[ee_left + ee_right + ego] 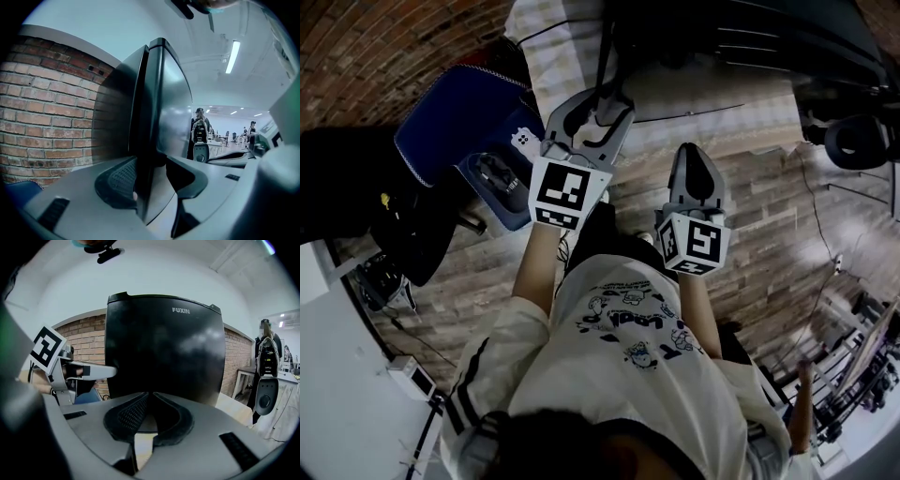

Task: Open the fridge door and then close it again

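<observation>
The black fridge (164, 348) stands upright straight ahead in the right gripper view, with a brand name near its top. From the head view it is the dark bulk (741, 37) at the top. My left gripper (152, 176) straddles the vertical edge of the fridge door (171, 103), a pad on each side of it, shut on that edge. Its grey finger also shows reaching the fridge's left side (84, 371). The door lies close against the fridge body. My right gripper (150, 397) is shut and holds nothing, a short way in front of the door.
A brick wall (47, 117) runs behind and left of the fridge. A blue padded seat (459, 103) with a black device on it is on the floor to the left. People stand by desks to the right (200, 126). A pale table (243, 376) is right of the fridge.
</observation>
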